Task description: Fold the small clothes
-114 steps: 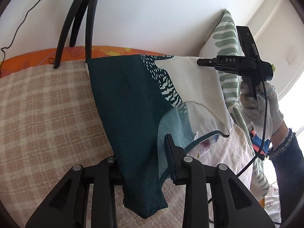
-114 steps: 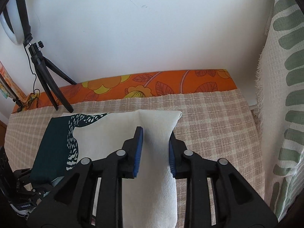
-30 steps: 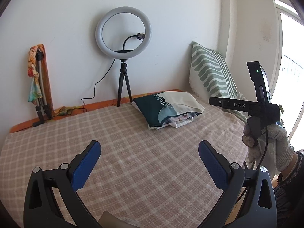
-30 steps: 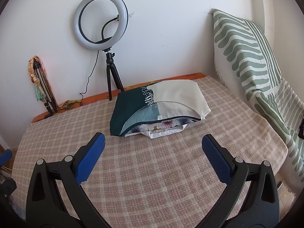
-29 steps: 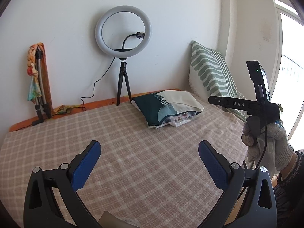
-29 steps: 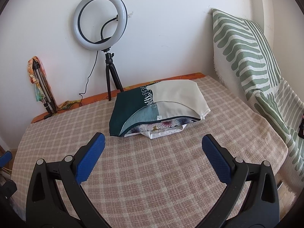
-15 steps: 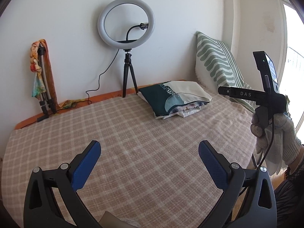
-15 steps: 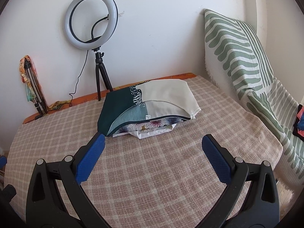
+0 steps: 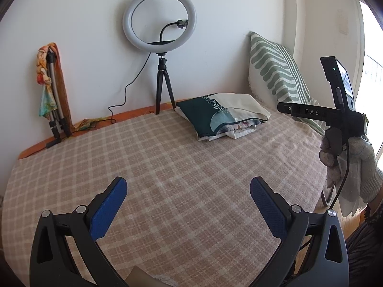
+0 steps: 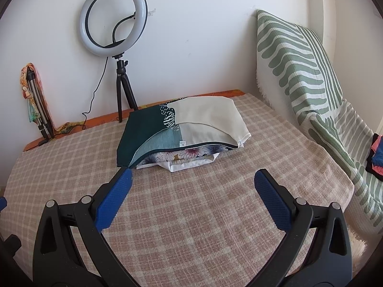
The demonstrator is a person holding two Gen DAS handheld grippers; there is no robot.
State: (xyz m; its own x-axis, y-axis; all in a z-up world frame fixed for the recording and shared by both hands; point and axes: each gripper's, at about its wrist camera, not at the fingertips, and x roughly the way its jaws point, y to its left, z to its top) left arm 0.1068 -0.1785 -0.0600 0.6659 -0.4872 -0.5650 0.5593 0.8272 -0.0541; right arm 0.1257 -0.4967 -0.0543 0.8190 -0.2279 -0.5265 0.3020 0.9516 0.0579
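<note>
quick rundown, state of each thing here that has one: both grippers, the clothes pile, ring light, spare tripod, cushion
left hand-held gripper: open, empty, above the bed
right hand-held gripper: open, empty, short of the pile
top garment: folded, lying on the pile
clothes pile: stacked, flat on the checked blanket
ring light: upright on its tripod, appears unlit
spare tripod: legs folded, leaning on the wall
striped cushion: propped upright
</note>
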